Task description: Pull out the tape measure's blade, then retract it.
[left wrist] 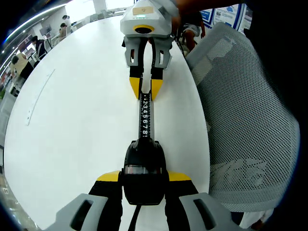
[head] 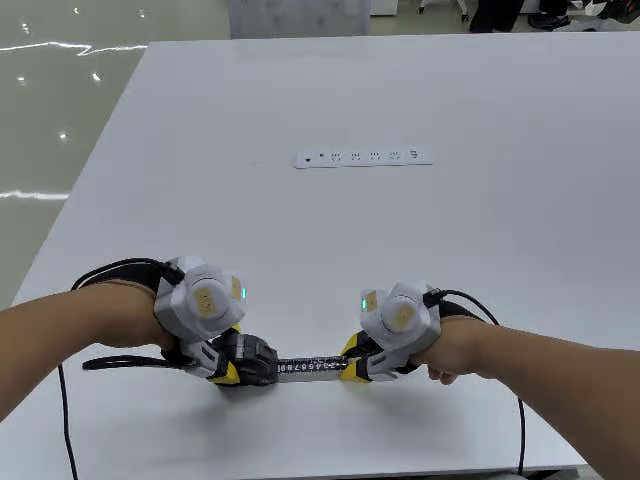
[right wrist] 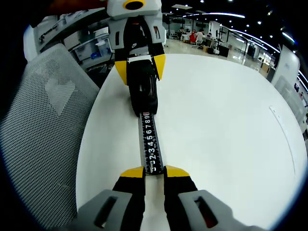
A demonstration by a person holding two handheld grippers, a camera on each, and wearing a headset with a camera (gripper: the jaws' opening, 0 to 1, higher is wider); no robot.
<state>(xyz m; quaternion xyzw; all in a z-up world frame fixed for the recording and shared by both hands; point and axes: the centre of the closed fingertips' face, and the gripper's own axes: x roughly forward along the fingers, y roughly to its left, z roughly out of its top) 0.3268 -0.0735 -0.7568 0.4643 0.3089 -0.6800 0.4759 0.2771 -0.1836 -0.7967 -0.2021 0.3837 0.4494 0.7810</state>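
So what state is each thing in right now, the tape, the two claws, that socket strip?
tape measure case: gripped by its sides.
blade: pulled out a short way, numbers up.
left gripper: shut on the case.
right gripper: shut on the blade's end.
power strip: sockets look empty.
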